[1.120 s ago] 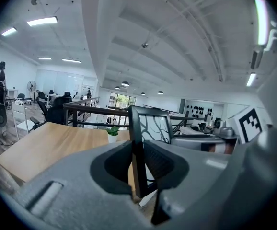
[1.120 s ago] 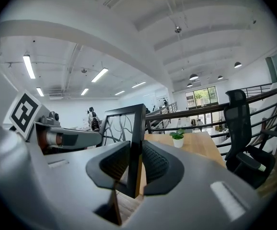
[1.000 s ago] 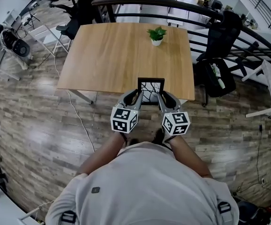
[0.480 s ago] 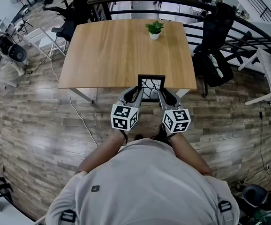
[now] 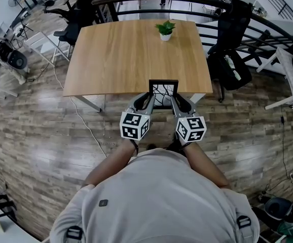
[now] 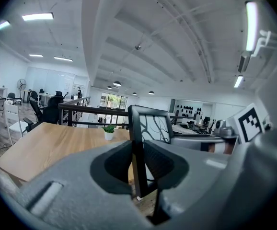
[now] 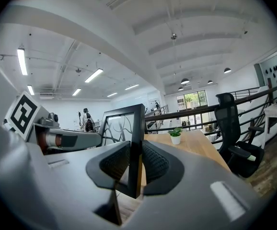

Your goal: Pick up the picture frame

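Seen from above, a pale wooden worktop (image 5: pixel 121 54) fills the upper middle of the picture, bare apart from a small potted plant (image 5: pixel 166 29) in a white pot near its far edge. Around it lies a grey-brown plank floor (image 5: pixel 40 135), wide and open at the left and right. A thin cable (image 5: pixel 88 128) trails across the floor left of the worktop. A dark curved railing (image 5: pixel 187 3) runs behind the worktop along the top. A black office chair (image 5: pixel 232 39) stands close against the worktop's right edge, and a white chair (image 5: pixel 42 37) stands off its upper left corner. At the worktop's near edge, in the centre of the picture, a black picture frame (image 5: pixel 163 91) stands upright, showing a branching line pattern. The left claw (image 5: pixel 147 101) is clamped on the frame's left side bar, and the right claw (image 5: pixel 175 101) is clamped on its right side bar, dark pads pressing both faces. Whether the frame's lower edge touches the worktop cannot be told. The person in a grey shirt (image 5: pixel 156 201) stands just before that near edge.
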Motion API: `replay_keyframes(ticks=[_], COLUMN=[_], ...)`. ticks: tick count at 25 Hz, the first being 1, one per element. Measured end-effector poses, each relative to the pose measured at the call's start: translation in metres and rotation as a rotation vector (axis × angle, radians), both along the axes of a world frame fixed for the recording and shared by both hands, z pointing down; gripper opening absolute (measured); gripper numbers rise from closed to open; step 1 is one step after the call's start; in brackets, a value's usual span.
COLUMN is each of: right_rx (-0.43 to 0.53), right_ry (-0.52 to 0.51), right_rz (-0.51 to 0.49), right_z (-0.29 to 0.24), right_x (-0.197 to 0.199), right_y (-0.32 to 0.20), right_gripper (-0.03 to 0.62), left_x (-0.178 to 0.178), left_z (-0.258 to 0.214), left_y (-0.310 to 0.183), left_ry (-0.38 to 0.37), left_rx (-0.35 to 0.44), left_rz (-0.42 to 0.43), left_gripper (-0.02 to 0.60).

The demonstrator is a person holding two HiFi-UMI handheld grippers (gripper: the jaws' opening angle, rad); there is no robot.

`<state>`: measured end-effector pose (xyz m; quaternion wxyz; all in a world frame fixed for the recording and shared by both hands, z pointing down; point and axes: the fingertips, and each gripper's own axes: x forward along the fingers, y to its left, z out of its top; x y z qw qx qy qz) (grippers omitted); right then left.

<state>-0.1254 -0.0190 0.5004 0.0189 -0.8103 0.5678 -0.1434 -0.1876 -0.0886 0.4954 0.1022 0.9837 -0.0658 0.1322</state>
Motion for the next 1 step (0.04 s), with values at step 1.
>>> replay_keyframes(ticks=[1], right_rx=[0.0], right_ry=[0.001], right_rz=[0.001], right_z=[0.0006], right_x=[0.0005], right_y=[0.0001], right_gripper=[0.089], left_x=[0.0005], left_z=[0.0008], left_y=[0.0001], left_ry=[-0.001], left_rx=[0.0], left_rz=[0.001], left_gripper=[0.077])
